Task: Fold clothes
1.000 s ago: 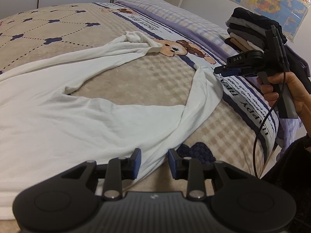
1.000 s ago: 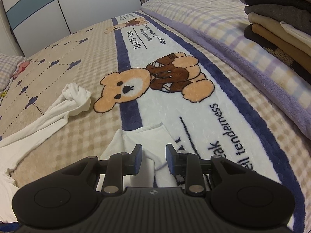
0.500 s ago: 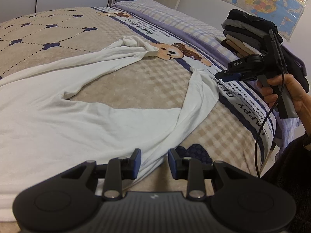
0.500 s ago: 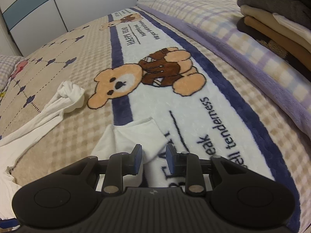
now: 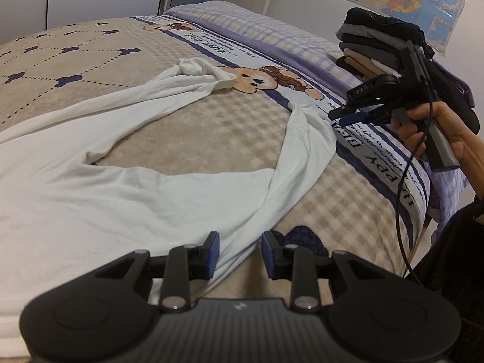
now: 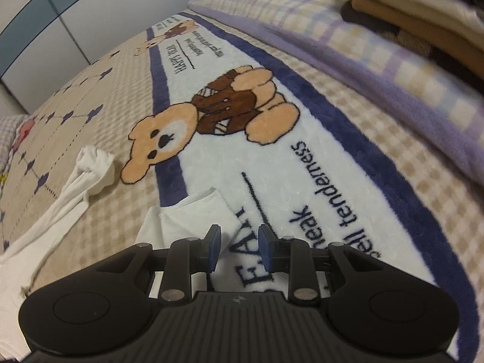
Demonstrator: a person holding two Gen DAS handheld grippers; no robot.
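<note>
Left gripper [image 5: 237, 252] pointed downward, jaws parted, nothing clamped. Right gripper [image 6: 236, 246] likewise, jaws parted; right hand [image 5: 435, 134] gripped its handle.

- A tall stack of folded dark, grey and tan clothes [image 5: 375, 45] is blocking the bed's far right edge.
- The white long-sleeved shirt [image 5: 121, 187] is covering the near left of the beige checked bear-print blanket [image 6: 302, 157].
- Bare blanket is lying open between the two spread sleeves and across the bear band.

Smooth white cloth shirt [image 5: 127, 187] (matt) on plush, waffle-textured blanket [image 5: 211, 127]
</note>
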